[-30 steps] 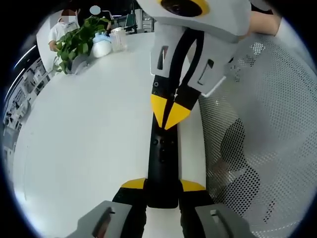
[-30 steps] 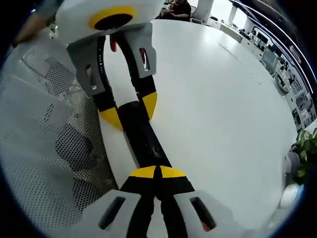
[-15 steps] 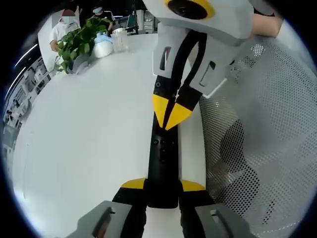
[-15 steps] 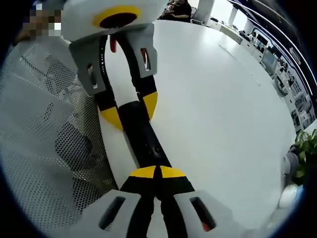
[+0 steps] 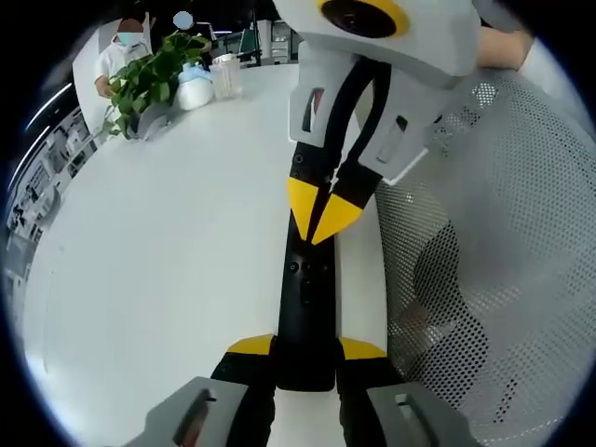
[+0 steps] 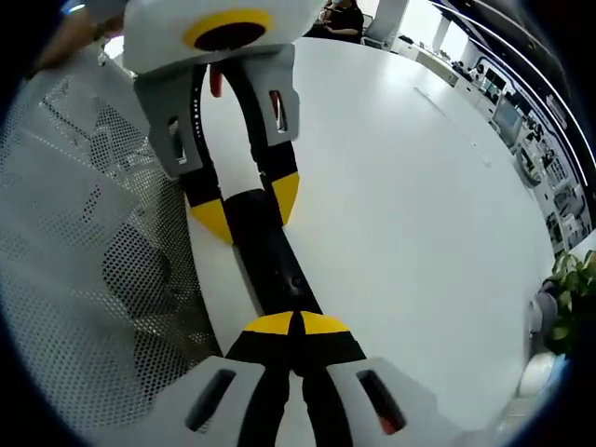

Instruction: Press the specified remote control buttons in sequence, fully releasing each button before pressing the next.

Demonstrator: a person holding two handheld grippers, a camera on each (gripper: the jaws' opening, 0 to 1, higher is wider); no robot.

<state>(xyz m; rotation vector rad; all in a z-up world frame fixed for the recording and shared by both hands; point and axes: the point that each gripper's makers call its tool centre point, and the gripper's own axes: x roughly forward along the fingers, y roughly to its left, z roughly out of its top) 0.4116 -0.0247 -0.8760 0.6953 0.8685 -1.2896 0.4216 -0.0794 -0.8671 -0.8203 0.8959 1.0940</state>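
Black remote lay lengthwise on the white counter, running toward 12 o'clock from the left claw clamped on its near end, with the right claw closed tip-down on its buttons.

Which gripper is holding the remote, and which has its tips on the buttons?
The left gripper clamps the remote by its end; the right gripper, tips together, presses its face.

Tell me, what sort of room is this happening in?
Probably an open-plan office or lab: a big white table, a potted plant at its far edge, a mesh chair alongside, and rows of desks behind.
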